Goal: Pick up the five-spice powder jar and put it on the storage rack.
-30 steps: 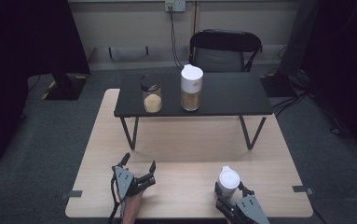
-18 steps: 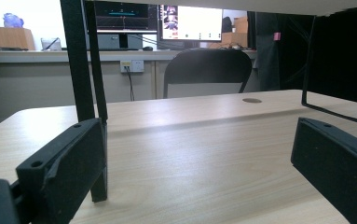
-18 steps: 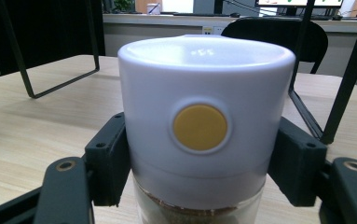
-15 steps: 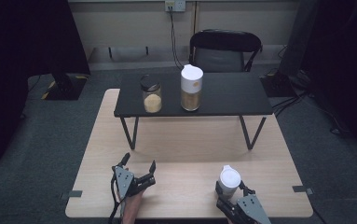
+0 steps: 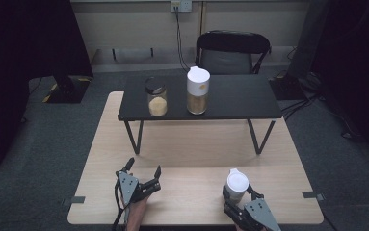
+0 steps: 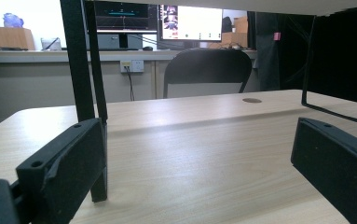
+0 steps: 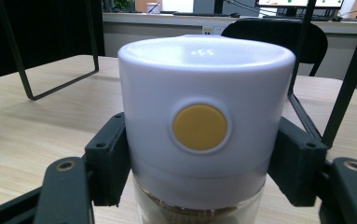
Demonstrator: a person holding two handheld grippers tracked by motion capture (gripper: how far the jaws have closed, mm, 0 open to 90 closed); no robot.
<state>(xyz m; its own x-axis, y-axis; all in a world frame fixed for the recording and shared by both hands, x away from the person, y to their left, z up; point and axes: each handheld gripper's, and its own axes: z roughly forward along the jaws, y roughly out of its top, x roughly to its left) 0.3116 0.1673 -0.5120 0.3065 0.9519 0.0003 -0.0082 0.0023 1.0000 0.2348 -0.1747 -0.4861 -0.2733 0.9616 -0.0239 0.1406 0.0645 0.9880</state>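
From above, the right tongs (image 5: 236, 195) clamp a white-lidded jar (image 5: 237, 184) standing upright at the desk's (image 5: 191, 159) near right edge, while the left tongs (image 5: 142, 175) sit wide and empty, well apart; along the left tongs, bare desk between spread jaws; along the right tongs (image 7: 199, 163), both pads press the jar (image 7: 199, 121) below its lid

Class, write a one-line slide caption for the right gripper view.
Right gripper clamped on a white-lidded jar with a yellow dot, above the wooden table.
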